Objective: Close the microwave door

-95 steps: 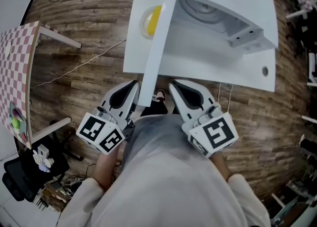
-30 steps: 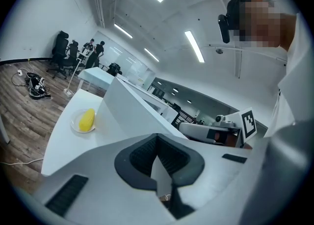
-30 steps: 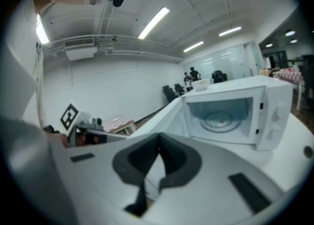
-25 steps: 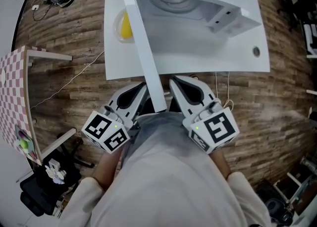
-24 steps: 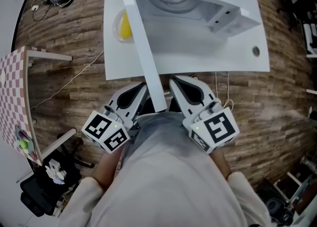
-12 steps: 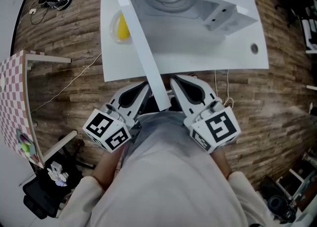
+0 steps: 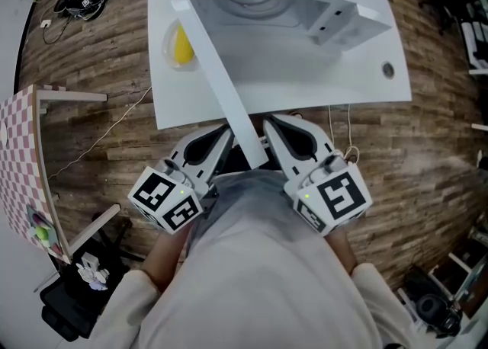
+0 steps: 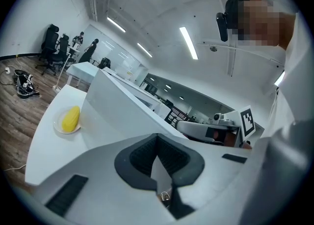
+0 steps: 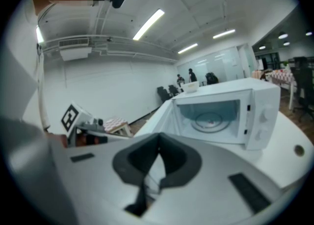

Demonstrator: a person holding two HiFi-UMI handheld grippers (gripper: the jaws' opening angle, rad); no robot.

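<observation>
Door [image 7: 225, 84] hangs wide open, free edge between both grippers. Left gripper [image 7: 223, 134] has jaws together, empty, just beside the outer face; right gripper [image 7: 268, 123] likewise. Best play: right clears out, left pushes near the free edge, swinging steadily to the microwave [image 7: 305, 4].

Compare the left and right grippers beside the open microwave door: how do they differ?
The left gripper sits on the door's outer side, the right gripper on its inner side. The left gripper faces the yellow food; the right gripper faces the microwave cavity. Both have jaws together, holding nothing.
</observation>
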